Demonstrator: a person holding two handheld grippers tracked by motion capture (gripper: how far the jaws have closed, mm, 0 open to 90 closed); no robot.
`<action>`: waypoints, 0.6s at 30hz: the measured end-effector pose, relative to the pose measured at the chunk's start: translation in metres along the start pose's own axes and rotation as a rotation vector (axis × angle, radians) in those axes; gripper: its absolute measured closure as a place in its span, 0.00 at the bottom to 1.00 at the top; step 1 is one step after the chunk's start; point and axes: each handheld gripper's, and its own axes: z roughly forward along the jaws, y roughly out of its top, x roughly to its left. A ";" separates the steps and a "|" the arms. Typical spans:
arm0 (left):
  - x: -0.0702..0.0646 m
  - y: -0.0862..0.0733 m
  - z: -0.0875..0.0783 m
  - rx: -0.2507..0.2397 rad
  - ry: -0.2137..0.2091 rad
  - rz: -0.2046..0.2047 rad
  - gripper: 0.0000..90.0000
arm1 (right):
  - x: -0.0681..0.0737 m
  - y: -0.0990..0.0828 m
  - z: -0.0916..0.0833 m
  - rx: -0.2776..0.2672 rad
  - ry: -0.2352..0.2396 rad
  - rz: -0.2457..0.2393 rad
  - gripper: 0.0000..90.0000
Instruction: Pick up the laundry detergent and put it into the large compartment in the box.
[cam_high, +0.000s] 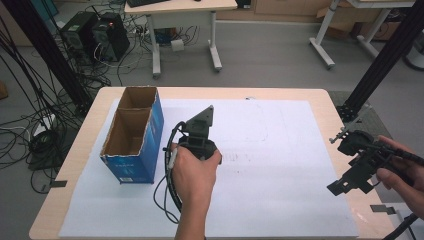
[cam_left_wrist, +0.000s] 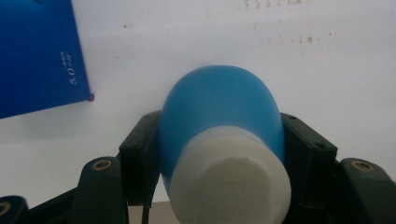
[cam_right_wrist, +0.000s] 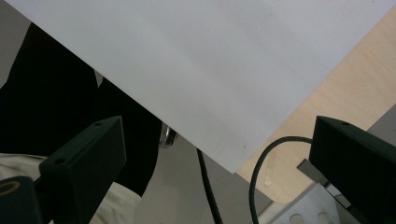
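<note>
A bulb-shaped blue object with a white cap end (cam_left_wrist: 219, 102) sits between the jaws of my left gripper (cam_left_wrist: 219, 144), and both black pads (cam_left_wrist: 140, 154) press on its sides. In the high view the left gripper (cam_high: 199, 134) is just right of a blue cardboard box (cam_high: 132, 145), low over the white sheet (cam_high: 275, 165), and the hand hides the object. My right gripper (cam_high: 350, 165) hovers at the table's right edge. Its jaws stand wide apart in the right gripper view (cam_right_wrist: 219, 158) with nothing between them.
The blue box (cam_left_wrist: 37, 56) is open on top with two empty compartments. The white sheet covers most of the wooden table (cam_high: 320, 95). Cables trail from both grippers. Black frame posts (cam_high: 385, 60), another desk and computers stand on the floor behind.
</note>
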 end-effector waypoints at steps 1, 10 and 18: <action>0.000 0.000 -0.002 -0.001 0.000 0.000 0.42 | 0.000 0.000 0.000 0.001 0.002 0.004 0.04; 0.011 -0.006 -0.033 -0.033 0.000 -0.015 0.42 | -0.001 0.000 -0.005 -0.003 0.010 -0.001 0.04; 0.017 -0.007 -0.072 -0.062 0.007 -0.007 0.42 | 0.000 0.005 -0.008 0.010 0.003 0.007 0.04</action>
